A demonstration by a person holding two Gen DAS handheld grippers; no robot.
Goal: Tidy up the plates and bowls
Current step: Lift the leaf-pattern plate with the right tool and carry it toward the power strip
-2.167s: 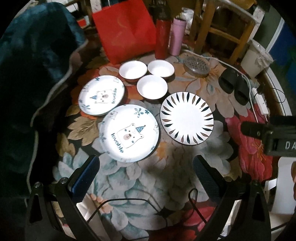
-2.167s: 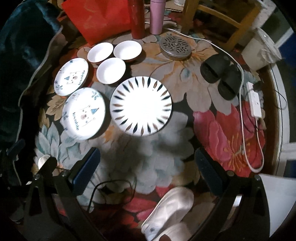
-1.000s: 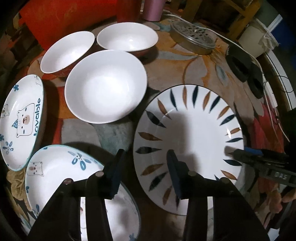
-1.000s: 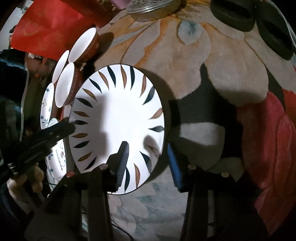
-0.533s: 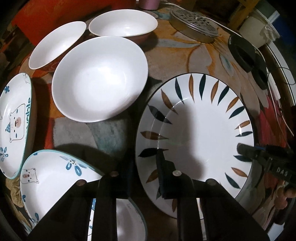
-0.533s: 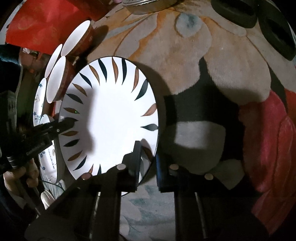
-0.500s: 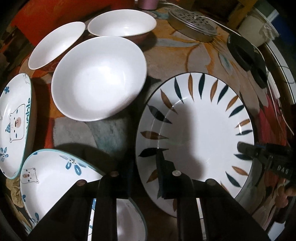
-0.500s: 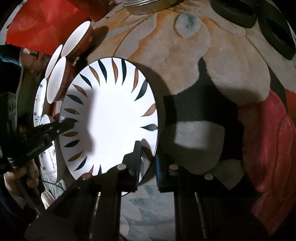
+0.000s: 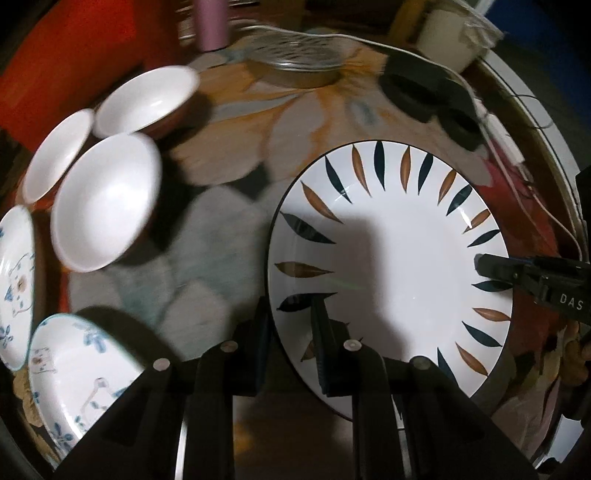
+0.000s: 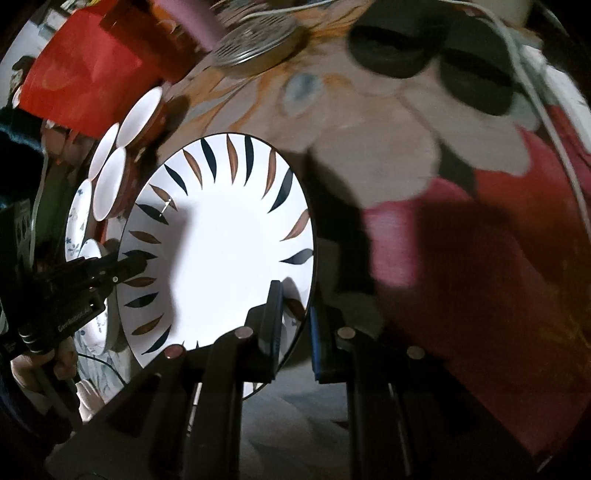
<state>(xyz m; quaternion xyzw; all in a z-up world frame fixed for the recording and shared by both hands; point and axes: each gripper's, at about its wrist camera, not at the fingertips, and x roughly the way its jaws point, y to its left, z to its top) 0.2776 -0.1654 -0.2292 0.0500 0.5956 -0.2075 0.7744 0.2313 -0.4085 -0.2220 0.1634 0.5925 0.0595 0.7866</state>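
Observation:
A large white plate with dark and brown leaf marks [image 9: 399,258] is held at both sides. My left gripper [image 9: 291,332] is shut on its left rim, and my right gripper [image 10: 295,317] is shut on its right rim [image 10: 236,251]. The right gripper also shows in the left wrist view [image 9: 495,267] on the far rim. Three white bowls [image 9: 107,199] stand at the left. Two bear-print plates [image 9: 70,365] lie at the lower left.
A floral rug [image 9: 236,155] covers the floor. A round metal lid [image 9: 295,62], a pink bottle [image 9: 210,22], black slippers [image 10: 391,44] and a white cable with a power strip [image 9: 498,133] lie at the back. A red bag [image 10: 88,66] stands behind the bowls.
Both grippers have closed on the leaf plate's rims and the plate has lifted off the rug and shifted right, away from the bowls. The background is blurred by the motion.

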